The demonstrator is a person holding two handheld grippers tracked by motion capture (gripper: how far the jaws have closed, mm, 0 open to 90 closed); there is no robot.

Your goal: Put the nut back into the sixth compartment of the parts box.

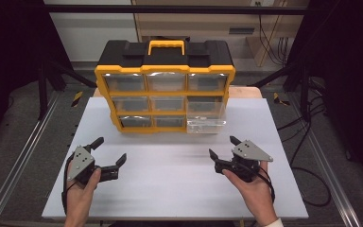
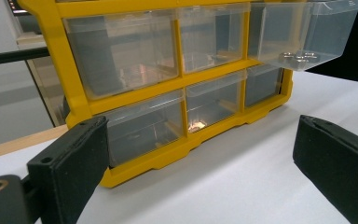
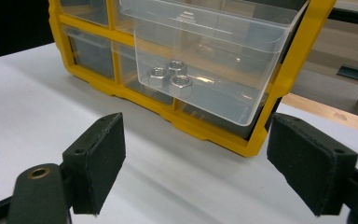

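A yellow and black organiser box [image 1: 164,85] with clear drawers stands at the back of the white table. Its right-hand middle drawer [image 1: 207,118] is pulled out toward me; in the right gripper view that drawer [image 3: 205,56] holds three metal nuts [image 3: 170,74]. In the left gripper view the nuts [image 2: 300,57] lie in the same drawer at upper right. My left gripper [image 1: 109,150] is at the table's front left, open and empty. My right gripper [image 1: 222,146] is at the front right, just short of the pulled-out drawer, also open with nothing between its jaws.
The white table top [image 1: 170,175] stretches between the box and the front edge. Metal rails run along the floor on both sides, and cables [image 1: 307,184] trail on the right. The other drawers of the box are pushed in.
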